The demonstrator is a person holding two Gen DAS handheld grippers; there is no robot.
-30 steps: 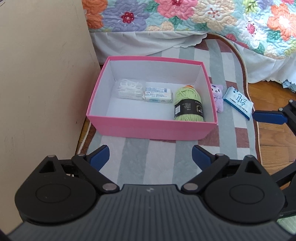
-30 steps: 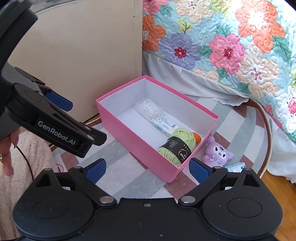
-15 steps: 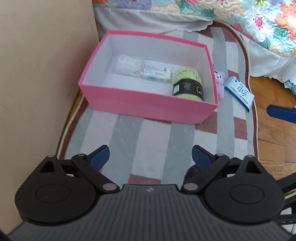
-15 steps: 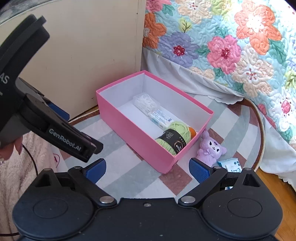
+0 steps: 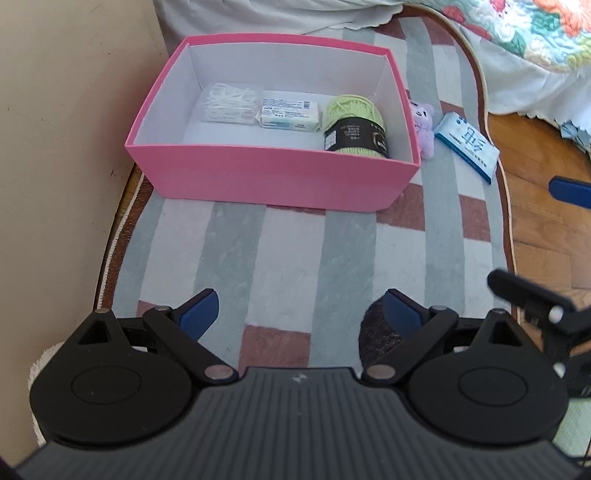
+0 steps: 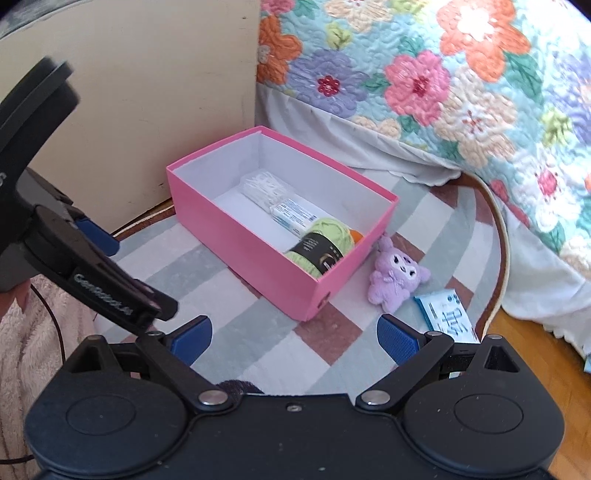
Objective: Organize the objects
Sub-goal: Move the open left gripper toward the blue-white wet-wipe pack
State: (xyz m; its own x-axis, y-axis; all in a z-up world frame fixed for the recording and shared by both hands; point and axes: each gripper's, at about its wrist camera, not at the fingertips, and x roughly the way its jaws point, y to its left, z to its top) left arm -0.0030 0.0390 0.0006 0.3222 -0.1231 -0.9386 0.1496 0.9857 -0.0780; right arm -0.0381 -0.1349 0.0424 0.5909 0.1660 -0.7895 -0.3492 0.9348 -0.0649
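Observation:
A pink box (image 5: pixel 273 177) (image 6: pixel 258 254) sits on a striped rug. Inside lie a clear packet of floss picks (image 5: pixel 229 103) (image 6: pixel 264 188), a white-blue packet (image 5: pixel 290 114) (image 6: pixel 293 216) and a green yarn ball (image 5: pixel 354 125) (image 6: pixel 325 240) with a black band. Outside, by the box's right end, lie a purple plush toy (image 5: pixel 424 123) (image 6: pixel 397 277) and a blue-white tissue pack (image 5: pixel 467 146) (image 6: pixel 445 314). My left gripper (image 5: pixel 299 312) is open and empty, well short of the box. My right gripper (image 6: pixel 293 338) is open and empty too, over the rug.
A beige cabinet wall (image 5: pixel 62 129) (image 6: pixel 147 96) stands left of the box. A bed with a floral quilt (image 6: pixel 461 85) and white skirt (image 5: pixel 258 14) runs behind. Wood floor (image 5: pixel 543 206) lies right of the rug. A pink fluffy sleeve (image 6: pixel 33 350) is at the lower left.
Both grippers have pulled back and away from the box, so it looks smaller and farther. More rug shows in front. Both stay open and empty.

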